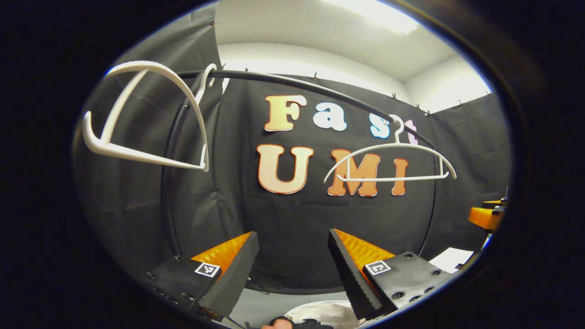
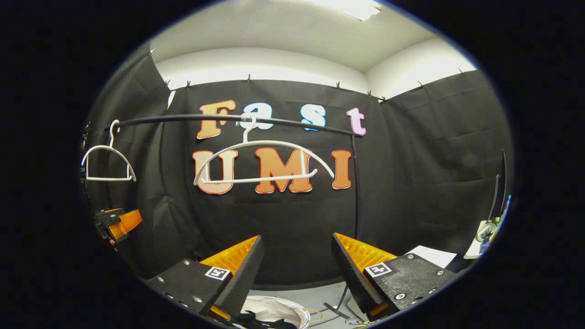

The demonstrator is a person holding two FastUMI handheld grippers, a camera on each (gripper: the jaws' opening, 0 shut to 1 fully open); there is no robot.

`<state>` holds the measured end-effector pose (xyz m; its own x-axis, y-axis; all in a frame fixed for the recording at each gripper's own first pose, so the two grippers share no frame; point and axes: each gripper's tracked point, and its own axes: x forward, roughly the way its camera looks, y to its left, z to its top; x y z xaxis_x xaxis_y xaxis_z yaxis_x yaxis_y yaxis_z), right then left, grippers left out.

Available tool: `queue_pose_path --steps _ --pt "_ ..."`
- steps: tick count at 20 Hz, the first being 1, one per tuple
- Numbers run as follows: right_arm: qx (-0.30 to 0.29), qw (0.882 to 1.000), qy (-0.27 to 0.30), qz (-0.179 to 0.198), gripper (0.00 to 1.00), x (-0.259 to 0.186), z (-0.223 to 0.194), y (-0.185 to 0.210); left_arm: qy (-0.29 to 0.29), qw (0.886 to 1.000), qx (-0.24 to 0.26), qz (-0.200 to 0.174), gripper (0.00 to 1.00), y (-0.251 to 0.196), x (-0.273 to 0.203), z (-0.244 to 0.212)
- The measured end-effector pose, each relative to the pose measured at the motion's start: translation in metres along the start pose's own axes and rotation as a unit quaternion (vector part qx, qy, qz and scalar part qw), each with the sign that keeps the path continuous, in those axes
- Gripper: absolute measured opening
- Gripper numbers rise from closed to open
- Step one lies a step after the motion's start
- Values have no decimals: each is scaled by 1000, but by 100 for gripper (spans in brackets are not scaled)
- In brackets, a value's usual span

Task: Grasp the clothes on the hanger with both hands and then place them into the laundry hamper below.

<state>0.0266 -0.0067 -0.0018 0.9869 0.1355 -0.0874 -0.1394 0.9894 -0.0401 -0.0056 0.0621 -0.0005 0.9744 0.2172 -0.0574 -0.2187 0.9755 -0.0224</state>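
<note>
In the left gripper view, the left gripper [image 1: 292, 269] is seen with its two fingers spread wide apart and nothing between them. Two bare white plastic hangers are hung on a thin black metal rail [image 1: 292, 82]: one white hanger [image 1: 146, 123] close at the upper left, tilted, and a second white hanger [image 1: 390, 160] farther right. The right gripper [image 1: 486, 214] is glimpsed at the right edge.

In the right gripper view, the right gripper [image 2: 297, 274] is likewise released, fingers parted and holding nothing. Between and below its fingers, the round white-lined laundry hamper [image 2: 279, 308] is visible on the grey floor, and a dark, crumpled piece of clothing [image 2: 260, 320] is seen lying over its near rim and inside it. The left gripper [image 2: 119, 224] is shown at the left edge, well apart from the hamper.
</note>
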Motion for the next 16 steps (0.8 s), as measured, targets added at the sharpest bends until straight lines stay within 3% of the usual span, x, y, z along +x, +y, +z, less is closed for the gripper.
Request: queue_pose_path --steps 3,5,10,11,12,13,15,16 --pt "-13 1000 -19 -20 92 -6 10 -20 -12 1000 8 4 93 9 -7 12" --pt "-20 999 -28 -29 92 -7 13 -25 -22 1000 13 0 96 8 -8 19" --pt "-19 997 -58 -38 91 -7 31 -28 -48 999 11 -17 93 -4 -5 34" --pt "-21 997 -60 -40 84 -8 32 -29 -48 999 9 -21 96 -5 -7 33" --pt "-22 997 -60 -41 84 -10 31 -30 -49 999 7 -23 99 -7 -7 34" --pt "-23 997 -59 -40 91 -11 31 -30 -49 998 5 -25 96 -9 -7 35" --pt "-22 997 -58 -39 91 -12 30 -28 -50 998 6 -27 96 -10 -6 35" --pt "-22 997 -58 -39 84 -10 30 -28 -50 998 7 -26 96 -9 -6 35"
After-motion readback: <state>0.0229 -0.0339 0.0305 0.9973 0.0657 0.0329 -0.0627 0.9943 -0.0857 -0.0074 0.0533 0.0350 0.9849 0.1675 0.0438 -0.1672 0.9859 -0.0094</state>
